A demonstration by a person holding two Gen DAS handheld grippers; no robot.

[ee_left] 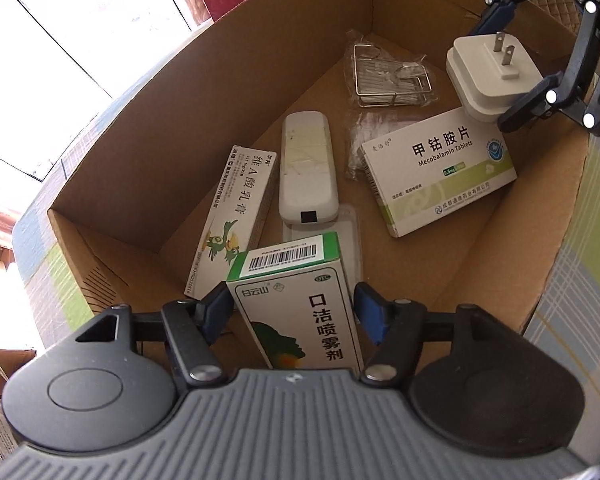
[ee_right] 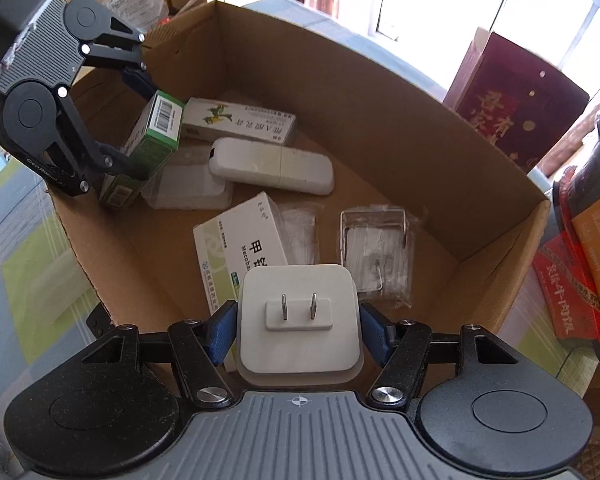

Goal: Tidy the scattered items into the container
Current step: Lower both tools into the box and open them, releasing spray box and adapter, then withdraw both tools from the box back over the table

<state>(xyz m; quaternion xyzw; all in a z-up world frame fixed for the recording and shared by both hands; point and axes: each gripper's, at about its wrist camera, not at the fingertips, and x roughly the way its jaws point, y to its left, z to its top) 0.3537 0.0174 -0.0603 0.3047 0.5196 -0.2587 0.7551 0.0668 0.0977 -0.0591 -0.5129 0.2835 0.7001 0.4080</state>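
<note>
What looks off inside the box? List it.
Nothing is spilled or damaged. Only oddity: the long white case lies half across a clear plastic tray in the cardboard box, so it rests unevenly.

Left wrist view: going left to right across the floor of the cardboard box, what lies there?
Long cream box → white remote-shaped case → Mecobalamin Tablets box; the wire rack in plastic lies farther back, so it is left out.

Brown box (ee_left: 228,92); white plug (ee_right: 298,320); blue-padded tongs (ee_right: 298,330).
</note>
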